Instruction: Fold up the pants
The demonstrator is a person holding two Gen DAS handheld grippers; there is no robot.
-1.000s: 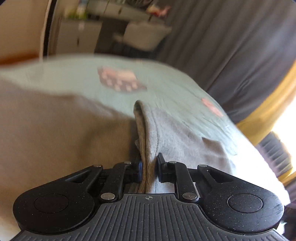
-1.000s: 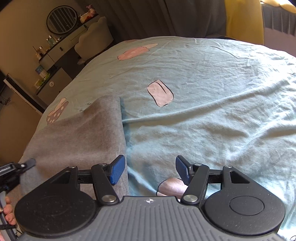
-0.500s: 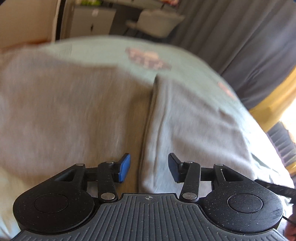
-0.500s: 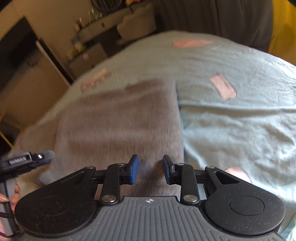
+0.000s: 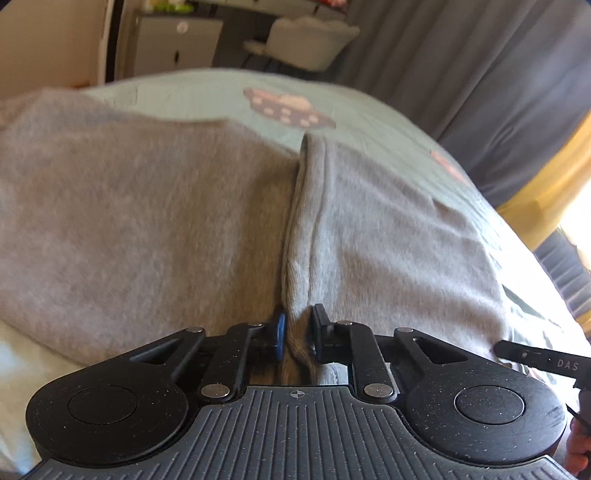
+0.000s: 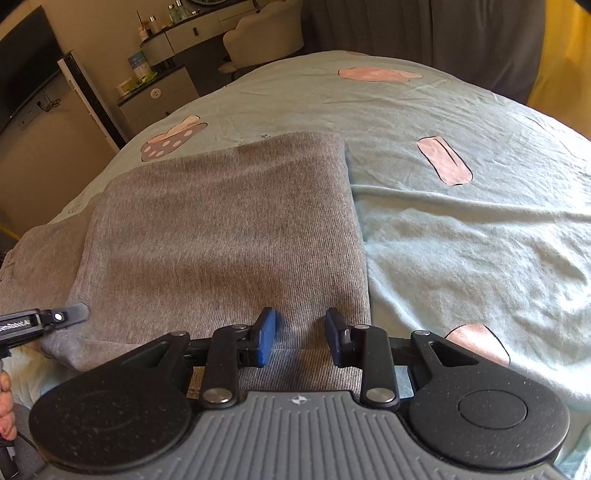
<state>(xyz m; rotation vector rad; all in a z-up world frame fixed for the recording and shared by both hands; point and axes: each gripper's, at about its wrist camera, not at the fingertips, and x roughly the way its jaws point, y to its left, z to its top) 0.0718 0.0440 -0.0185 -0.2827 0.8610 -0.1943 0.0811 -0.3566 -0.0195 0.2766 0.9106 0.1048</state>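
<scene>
The grey pants (image 6: 221,236) lie folded on the bed, with a top layer laid over a lower one. In the left wrist view the pants (image 5: 388,236) fill the middle, and my left gripper (image 5: 297,334) is shut on the near edge of the folded top layer. My right gripper (image 6: 300,334) is partly open over the pants' near right edge, and the cloth lies between its fingers, not pinched. The left gripper's tip (image 6: 55,317) shows at the left edge of the right wrist view.
The pale blue bed sheet (image 6: 461,229) with pink prints covers the bed and stretches to the right of the pants. A cabinet (image 6: 155,92), a chair (image 6: 262,33) and dark curtains (image 5: 480,74) stand beyond the bed's far edge.
My left gripper, open half a second ago, has closed on the folded edge of the pants. My right gripper has opened wider and the pants lie closer under it.
</scene>
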